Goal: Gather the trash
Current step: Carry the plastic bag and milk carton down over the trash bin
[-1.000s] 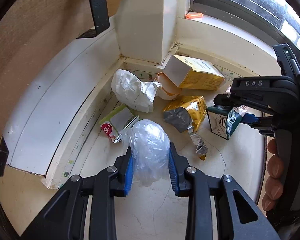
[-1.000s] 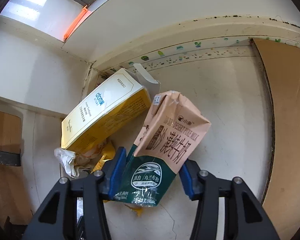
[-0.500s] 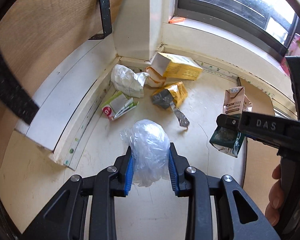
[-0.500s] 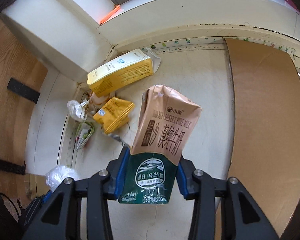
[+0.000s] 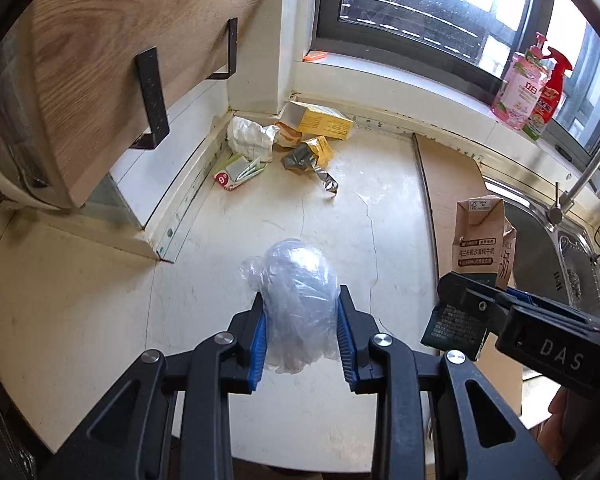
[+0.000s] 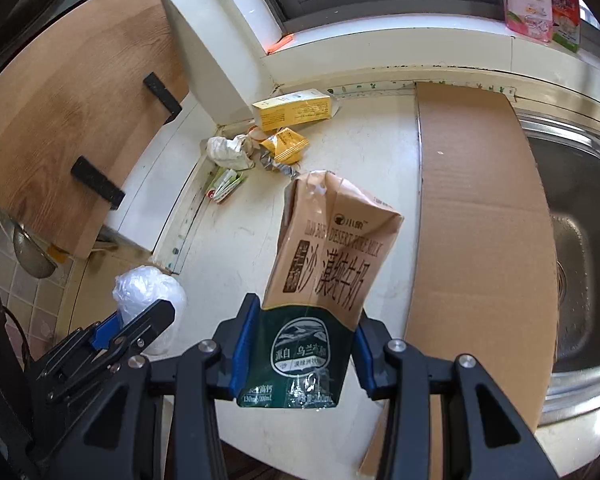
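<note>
My left gripper (image 5: 300, 312) is shut on a crumpled clear plastic bag (image 5: 296, 280), held above the pale countertop (image 5: 340, 220). My right gripper (image 6: 304, 316) is shut on the dark green base of a tan milk carton (image 6: 332, 248), which stands upright in the air and is dented at the top. In the left wrist view the carton (image 5: 478, 236) and right gripper (image 5: 472, 300) hang to the right. In the far corner lie a yellow box (image 5: 320, 120), crumpled white paper (image 5: 248, 138), a yellow foil packet (image 5: 312, 154) and a red-and-white wrapper (image 5: 236, 172).
A cardboard sheet (image 6: 472, 200) covers the counter to the right, next to a steel sink (image 6: 580, 240) with a faucet (image 5: 580, 176). A wooden shelf on black brackets (image 5: 120, 60) overhangs the left side. Pink and red bottles (image 5: 524, 88) stand on the windowsill.
Both grippers have risen and drawn back from the corner pile, carrying the plastic bag and the milk carton. The right jaws have tightened a little on the carton.
</note>
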### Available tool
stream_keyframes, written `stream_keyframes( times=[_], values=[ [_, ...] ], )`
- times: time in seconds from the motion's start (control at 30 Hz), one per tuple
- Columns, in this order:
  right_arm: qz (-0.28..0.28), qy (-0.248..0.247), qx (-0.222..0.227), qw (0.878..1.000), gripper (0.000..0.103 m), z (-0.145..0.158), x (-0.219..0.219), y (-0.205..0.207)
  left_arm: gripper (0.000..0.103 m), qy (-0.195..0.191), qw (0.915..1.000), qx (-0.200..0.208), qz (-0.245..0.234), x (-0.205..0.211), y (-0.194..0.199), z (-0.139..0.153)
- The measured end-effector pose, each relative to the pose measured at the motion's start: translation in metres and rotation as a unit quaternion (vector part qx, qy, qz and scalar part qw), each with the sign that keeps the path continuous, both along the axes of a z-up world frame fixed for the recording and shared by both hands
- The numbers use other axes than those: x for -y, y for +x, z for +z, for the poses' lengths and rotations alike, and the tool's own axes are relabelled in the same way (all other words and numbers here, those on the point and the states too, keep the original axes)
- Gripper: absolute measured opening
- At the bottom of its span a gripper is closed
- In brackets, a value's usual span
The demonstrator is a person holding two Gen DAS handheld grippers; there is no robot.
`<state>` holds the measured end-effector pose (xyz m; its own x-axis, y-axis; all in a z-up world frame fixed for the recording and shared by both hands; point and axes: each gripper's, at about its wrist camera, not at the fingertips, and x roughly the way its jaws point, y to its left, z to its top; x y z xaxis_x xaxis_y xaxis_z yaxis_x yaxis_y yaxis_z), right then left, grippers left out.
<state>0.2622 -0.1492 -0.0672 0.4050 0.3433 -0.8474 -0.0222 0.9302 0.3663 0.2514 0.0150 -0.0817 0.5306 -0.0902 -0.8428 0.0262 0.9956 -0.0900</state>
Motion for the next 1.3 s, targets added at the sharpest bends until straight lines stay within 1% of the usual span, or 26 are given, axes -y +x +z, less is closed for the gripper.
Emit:
stream_keyframes(
  times=[0.23, 0.5, 0.67, 0.8, 0.97, 1.1, 1.17, 1.23, 1.3],
  values=[
    [-0.009, -0.014, 0.018, 1.000, 0.043, 0.015, -0.018, -0.096, 0.029, -0.012, 0.9996, 0.006, -0.023, -0.014, -0.074, 0.005],
    [-0.006, -0.028, 0.020, 0.999, 0.043, 0.017, -0.035, -0.182, 0.029, -0.028, 0.9986, 0.006, -0.044, -0.029, -0.152, 0.005],
    [0.012, -0.046, 0.007, 0.999, 0.043, 0.007, -0.043, -0.224, 0.029, -0.035, 0.9980, -0.012, -0.051, -0.034, -0.185, -0.009],
    [0.030, -0.047, -0.018, 0.998, 0.043, -0.009, -0.045, -0.247, 0.029, -0.049, 0.9967, -0.035, -0.054, -0.039, -0.202, -0.028],
    [0.044, -0.034, -0.056, 0.997, 0.043, -0.042, -0.044, -0.263, 0.029, -0.060, 0.9939, -0.075, -0.053, -0.043, -0.216, -0.063],
    [0.056, -0.030, -0.090, 0.994, 0.043, -0.084, -0.043, -0.269, 0.029, -0.060, 0.9913, -0.099, -0.064, -0.037, -0.227, -0.104],
    [0.062, -0.031, -0.110, 0.991, 0.043, -0.114, -0.044, -0.270, 0.029, -0.054, 0.9895, -0.111, -0.074, -0.032, -0.231, -0.135],
    [0.064, -0.024, -0.138, 0.988, 0.043, -0.153, -0.044, -0.270, 0.029, -0.054, 0.9866, -0.131, -0.081, -0.028, -0.232, -0.169],
    [0.063, -0.012, -0.160, 0.985, 0.043, -0.192, -0.041, -0.268, 0.029, -0.071, 0.9825, -0.147, -0.089, -0.027, -0.231, -0.208]
  ],
)
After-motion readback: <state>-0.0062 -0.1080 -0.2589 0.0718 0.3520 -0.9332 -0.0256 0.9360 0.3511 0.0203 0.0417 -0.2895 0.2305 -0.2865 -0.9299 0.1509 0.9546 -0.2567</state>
